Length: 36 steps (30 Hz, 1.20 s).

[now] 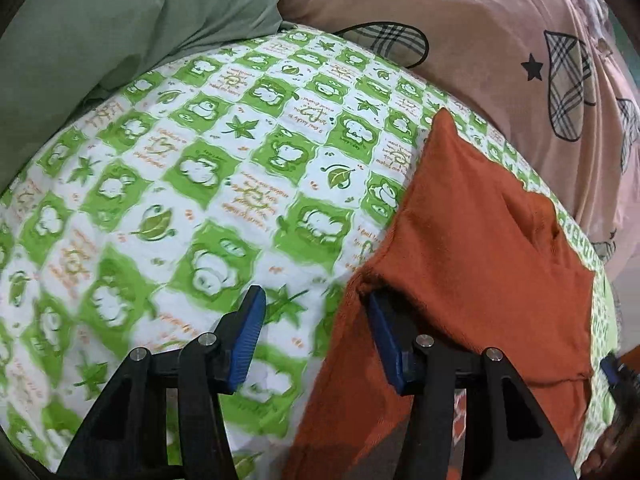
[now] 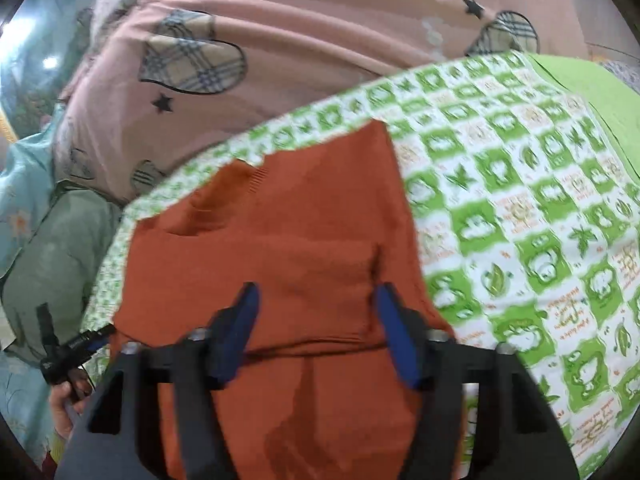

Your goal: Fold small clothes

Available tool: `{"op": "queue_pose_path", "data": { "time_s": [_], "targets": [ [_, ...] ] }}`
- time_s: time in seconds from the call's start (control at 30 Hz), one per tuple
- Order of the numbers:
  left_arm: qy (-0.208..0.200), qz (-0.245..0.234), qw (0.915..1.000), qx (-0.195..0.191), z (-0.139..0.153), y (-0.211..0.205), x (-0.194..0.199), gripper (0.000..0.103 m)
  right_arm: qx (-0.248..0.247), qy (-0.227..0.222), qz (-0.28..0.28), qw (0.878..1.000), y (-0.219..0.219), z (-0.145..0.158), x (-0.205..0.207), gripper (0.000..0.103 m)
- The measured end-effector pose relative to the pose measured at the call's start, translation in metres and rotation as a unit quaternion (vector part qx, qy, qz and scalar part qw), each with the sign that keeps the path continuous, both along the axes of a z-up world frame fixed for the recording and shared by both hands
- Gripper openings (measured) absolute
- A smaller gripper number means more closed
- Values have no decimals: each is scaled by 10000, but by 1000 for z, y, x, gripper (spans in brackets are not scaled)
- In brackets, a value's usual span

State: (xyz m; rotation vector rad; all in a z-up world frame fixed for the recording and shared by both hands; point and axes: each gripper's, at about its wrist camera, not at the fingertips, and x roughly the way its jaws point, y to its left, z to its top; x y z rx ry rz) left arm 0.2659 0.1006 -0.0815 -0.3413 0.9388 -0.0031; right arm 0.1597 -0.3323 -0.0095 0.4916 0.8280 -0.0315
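A rust-orange knitted garment (image 1: 476, 240) lies partly folded on a green-and-white patterned sheet (image 1: 192, 184). My left gripper (image 1: 316, 320) is open at the garment's left edge, its right finger (image 1: 382, 332) tucked against the cloth fold and its left finger over the bare sheet. In the right wrist view the same garment (image 2: 288, 216) fills the middle, and my right gripper (image 2: 316, 316) hangs open just above it, holding nothing. The right gripper's tip also shows at the lower right of the left wrist view (image 1: 618, 376), and the left gripper shows at the left of the right wrist view (image 2: 92, 340).
A pink quilt with plaid hearts (image 1: 500, 40) is bunched behind the sheet, and a grey-green pillow (image 1: 120, 24) lies at the back left. A plain lime-green cloth (image 2: 592, 88) borders the sheet on the far right. A light blue floral fabric (image 2: 20, 184) lies at the left.
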Motion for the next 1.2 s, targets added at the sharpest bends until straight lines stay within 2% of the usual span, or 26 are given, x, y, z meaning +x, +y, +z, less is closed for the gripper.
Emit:
{"op": "queue_pose_path", "data": {
  "time_s": [0.07,0.17,0.23,0.4,0.5,0.6,0.63,0.67,0.73,0.87,0.97,1.07,1.1,1.17,1.2],
  "targets": [
    [-25,-136,9999,-2,4,5,-8,51,0,12,118,9999,6,2,6,64],
    [-148,-337,9991,-199,13,12,-14,52,148,77,261,9995,13,-2,14,64],
    [-184,-445,9988,-123,19,6,-5,52,231,87,330,9991,17,-5,21,64],
    [-165,-975,9950,146,27,-35,52,57,314,68,411,9986,24,-8,27,64],
    [62,-1250,9921,117,20,-61,102,60,376,120,446,9982,25,-14,27,64],
    [213,-1217,9922,144,11,-75,140,58,431,214,519,9975,27,-23,31,64],
    [146,-1152,9930,207,10,-77,148,47,439,256,555,9972,28,-28,33,64],
    [14,-1066,9938,313,11,-79,154,23,430,279,571,9970,28,-31,33,64],
    [-157,-962,9947,319,16,-81,161,8,412,348,560,9970,27,-39,35,64],
    [-244,-547,9954,752,18,-83,168,8,562,343,348,9972,19,-46,34,64],
    [-179,-389,9975,571,22,-71,159,8,512,234,269,9981,15,-35,25,64],
    [-156,-451,9983,332,31,-53,126,11,443,142,262,9986,10,-21,5,64],
    [-156,-492,9982,291,32,-49,115,14,415,152,253,9987,7,-18,-3,64],
    [-148,-601,9978,243,36,-40,79,37,387,208,240,9987,3,-15,-18,64],
    [-160,-619,9977,243,37,-35,63,42,361,257,224,9988,0,-14,-30,64]
  ]
}}
